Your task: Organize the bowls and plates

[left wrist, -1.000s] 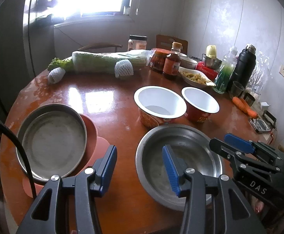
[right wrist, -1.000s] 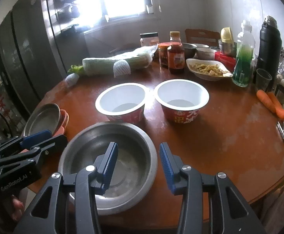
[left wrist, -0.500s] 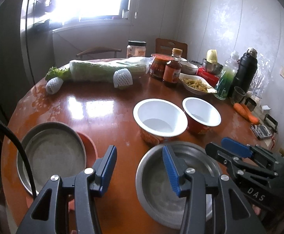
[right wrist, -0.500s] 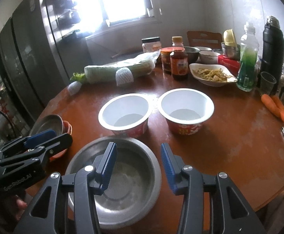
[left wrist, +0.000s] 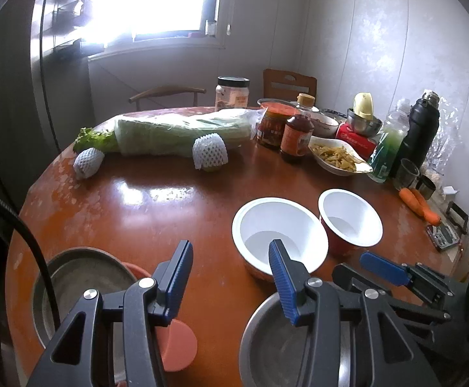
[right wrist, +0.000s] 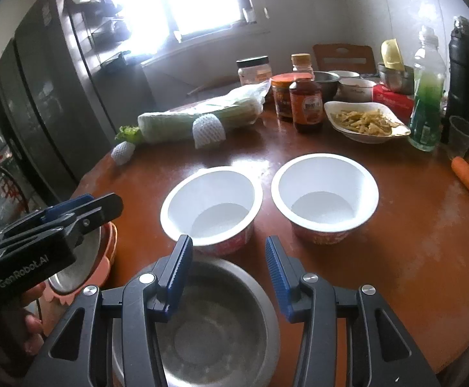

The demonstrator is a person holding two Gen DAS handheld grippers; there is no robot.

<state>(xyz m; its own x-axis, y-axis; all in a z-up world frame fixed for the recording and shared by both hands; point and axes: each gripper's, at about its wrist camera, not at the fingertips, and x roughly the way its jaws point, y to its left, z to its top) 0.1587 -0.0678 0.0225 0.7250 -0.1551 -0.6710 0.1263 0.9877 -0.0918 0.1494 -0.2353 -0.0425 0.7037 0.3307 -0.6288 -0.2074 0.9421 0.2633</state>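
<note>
The sorting looks only partly done. One metal plate (left wrist: 83, 287) already sits on top of a pink plate (left wrist: 178, 348) at the near left edge of the round desk (left wrist: 157, 206), so that is a small stack. I think the rest is still left to do.

A second metal plate (right wrist: 215, 325) lies alone at the near edge of the desk, to the right of the stack. It is empty. Just behind it stand two white bowls with red sides. The left bowl (right wrist: 210, 204) almost touches the metal plate's far rim. The right bowl (right wrist: 324, 193) stands just beside the left bowl. Both bowls are empty and not stacked.

Far behind the bowls, a white dish (right wrist: 365, 122) holds yellow food strips. It looks like part of a meal, not the sorting.

The left tool (left wrist: 228, 267) hangs over the desk between the stack and the lone metal plate. Its jaws are apart and hold nothing. The right tool (right wrist: 224, 258) hangs over the lone metal plate. Its jaws are apart too, with nothing between them.
</note>
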